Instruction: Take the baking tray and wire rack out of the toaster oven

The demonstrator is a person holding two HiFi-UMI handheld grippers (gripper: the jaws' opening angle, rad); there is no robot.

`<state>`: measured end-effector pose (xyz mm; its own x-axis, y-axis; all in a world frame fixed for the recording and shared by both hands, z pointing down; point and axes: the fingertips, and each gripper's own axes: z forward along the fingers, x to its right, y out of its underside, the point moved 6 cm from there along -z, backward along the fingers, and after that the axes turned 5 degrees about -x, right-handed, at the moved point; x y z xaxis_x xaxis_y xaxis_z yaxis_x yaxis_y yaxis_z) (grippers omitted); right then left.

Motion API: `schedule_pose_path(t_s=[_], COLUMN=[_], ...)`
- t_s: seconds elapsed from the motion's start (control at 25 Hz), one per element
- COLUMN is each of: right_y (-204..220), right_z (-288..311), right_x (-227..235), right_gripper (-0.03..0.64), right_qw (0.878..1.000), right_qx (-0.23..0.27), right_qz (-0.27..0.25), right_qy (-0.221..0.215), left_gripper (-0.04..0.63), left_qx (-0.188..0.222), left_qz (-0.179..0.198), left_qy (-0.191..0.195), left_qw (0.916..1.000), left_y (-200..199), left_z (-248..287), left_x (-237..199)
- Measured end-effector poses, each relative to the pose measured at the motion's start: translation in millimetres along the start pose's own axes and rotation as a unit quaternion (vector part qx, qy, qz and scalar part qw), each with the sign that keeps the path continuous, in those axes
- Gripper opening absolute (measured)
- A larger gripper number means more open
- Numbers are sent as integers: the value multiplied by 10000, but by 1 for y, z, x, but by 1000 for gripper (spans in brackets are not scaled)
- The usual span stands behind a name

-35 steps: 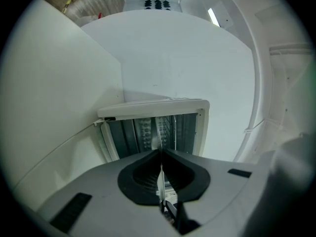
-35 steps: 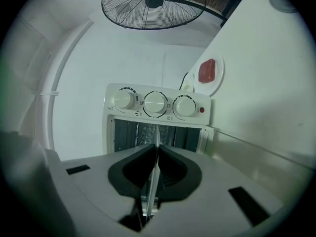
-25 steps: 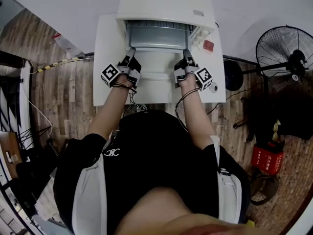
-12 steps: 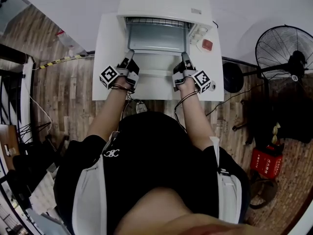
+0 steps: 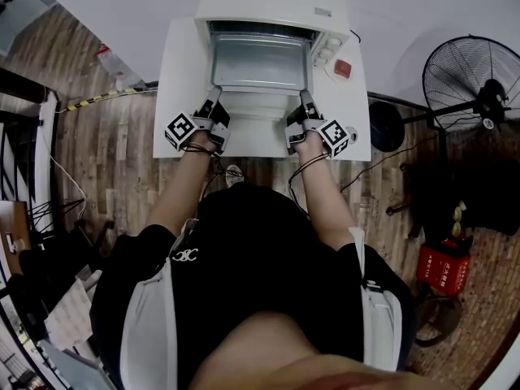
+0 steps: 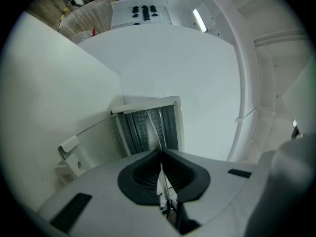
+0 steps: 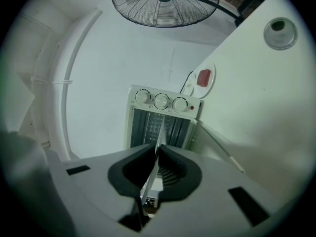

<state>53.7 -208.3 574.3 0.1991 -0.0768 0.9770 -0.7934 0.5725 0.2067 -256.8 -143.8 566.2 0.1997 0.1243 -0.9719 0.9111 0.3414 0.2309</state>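
Note:
A white toaster oven (image 5: 272, 5) stands at the back of a white table (image 5: 175, 96), with its door (image 5: 256, 124) folded down flat. The grey baking tray (image 5: 260, 63) sticks well out of the oven mouth. My left gripper (image 5: 214, 97) is shut on the tray's near left corner and my right gripper (image 5: 305, 98) on its near right corner. In the left gripper view the tray's edge (image 6: 158, 132) runs as a thin line between the pressed jaws (image 6: 160, 154). The right gripper view shows the same edge (image 7: 159, 130) in the jaws (image 7: 155, 149), below the oven's knobs (image 7: 161, 101). The wire rack does not show clearly.
A red-centred round socket (image 5: 342, 68) sits on the table right of the oven, and a small round disc (image 7: 280, 32) lies nearer the table's front corner. On the wooden floor, a standing fan (image 5: 471, 80) is at right, with a red box (image 5: 443, 262) below it and cables at left.
Both grippers have drawn back towards the person together, and the baking tray has slid further out of the oven. Both grips stay the same.

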Motion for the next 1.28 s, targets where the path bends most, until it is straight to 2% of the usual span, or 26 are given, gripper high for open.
schedule_pose_path(t_s=[0.12, 0.32, 0.76, 1.04, 1.28], right_y=[6, 10, 9, -5, -31], right_z=[-9, -23, -53, -90, -131], right_x=[1, -2, -8, -5, 4], right_gripper=[29, 29, 31, 32, 34], right_qw=[9999, 9997, 9992, 9991, 9988], right_qx=[-59, -161, -162, -23, 243], right_qz=[-86, -207, -332, -408, -424], right_qy=[31, -24, -137, -97, 28], left_gripper=[21, 21, 23, 23, 23], left_qx=[-32, 16, -35, -230, -503], left_qz=[27, -26, 171, 254, 174], left_qy=[-86, 3, 47, 34, 99], left_qw=[10000, 10000, 9998, 9994, 9985], left_y=[5, 17, 40, 73, 116], left_z=[-11, -26, -47, -49, -40], left_x=[-1, 2, 17, 26, 33])
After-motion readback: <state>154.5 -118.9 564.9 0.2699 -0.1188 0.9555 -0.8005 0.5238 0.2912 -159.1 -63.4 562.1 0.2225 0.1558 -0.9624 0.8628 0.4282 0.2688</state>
